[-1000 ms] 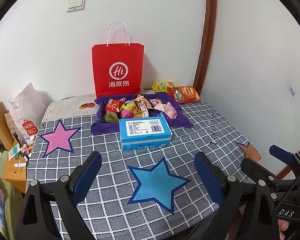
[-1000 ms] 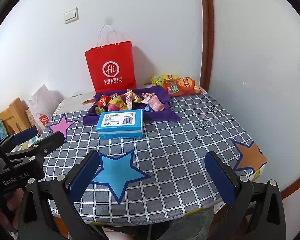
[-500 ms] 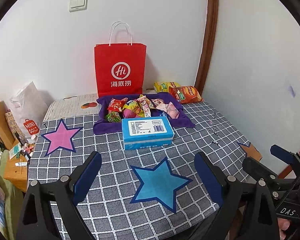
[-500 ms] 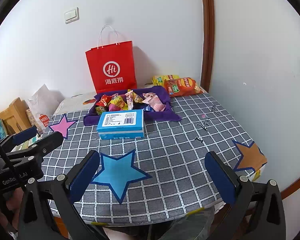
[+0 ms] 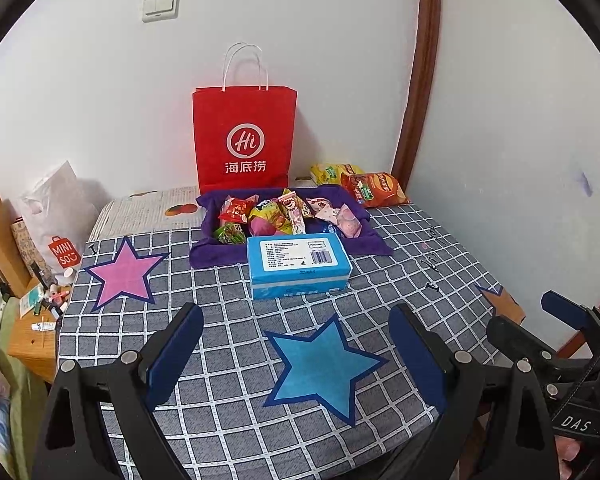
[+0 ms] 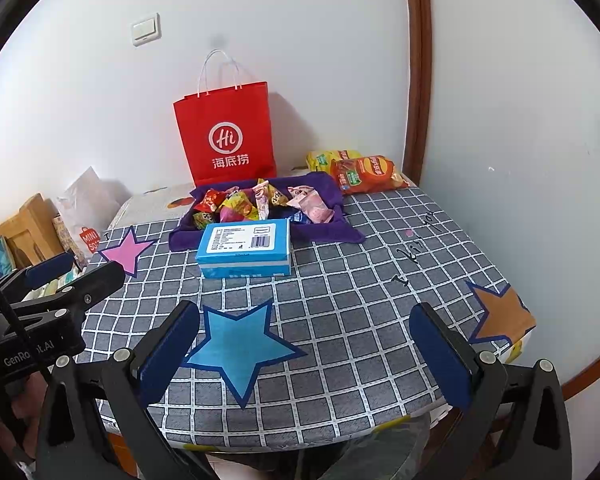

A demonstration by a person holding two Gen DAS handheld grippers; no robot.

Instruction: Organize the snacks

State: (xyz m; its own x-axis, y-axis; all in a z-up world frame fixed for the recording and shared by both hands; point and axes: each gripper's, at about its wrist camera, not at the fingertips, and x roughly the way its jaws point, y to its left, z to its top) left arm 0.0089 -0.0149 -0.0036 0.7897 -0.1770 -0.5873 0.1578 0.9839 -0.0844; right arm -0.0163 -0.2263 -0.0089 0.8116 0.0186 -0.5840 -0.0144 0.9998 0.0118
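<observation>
Several small snack packets (image 5: 284, 214) (image 6: 256, 202) lie in a pile on a purple cloth (image 5: 216, 254) (image 6: 340, 232) at the back of the table. A blue box (image 5: 298, 266) (image 6: 246, 248) lies just in front of the cloth. An orange chip bag (image 5: 376, 190) (image 6: 366, 174) and a yellow bag (image 5: 332, 172) (image 6: 326, 158) lie at the back right. My left gripper (image 5: 296, 360) is open and empty over the near table, above a blue star. My right gripper (image 6: 304, 356) is open and empty, near the front edge.
A red paper bag (image 5: 244, 144) (image 6: 226, 136) stands against the back wall. The checked tablecloth (image 5: 400, 280) (image 6: 360, 280) has pink, blue and orange stars. A white Miniso bag (image 5: 56, 220) and wooden furniture (image 5: 0, 240) stand left of the table. A wall is close on the right.
Both grippers have shifted only slightly; the scene sits a little lower and closer in the left wrist view. Nothing on the table has moved.
</observation>
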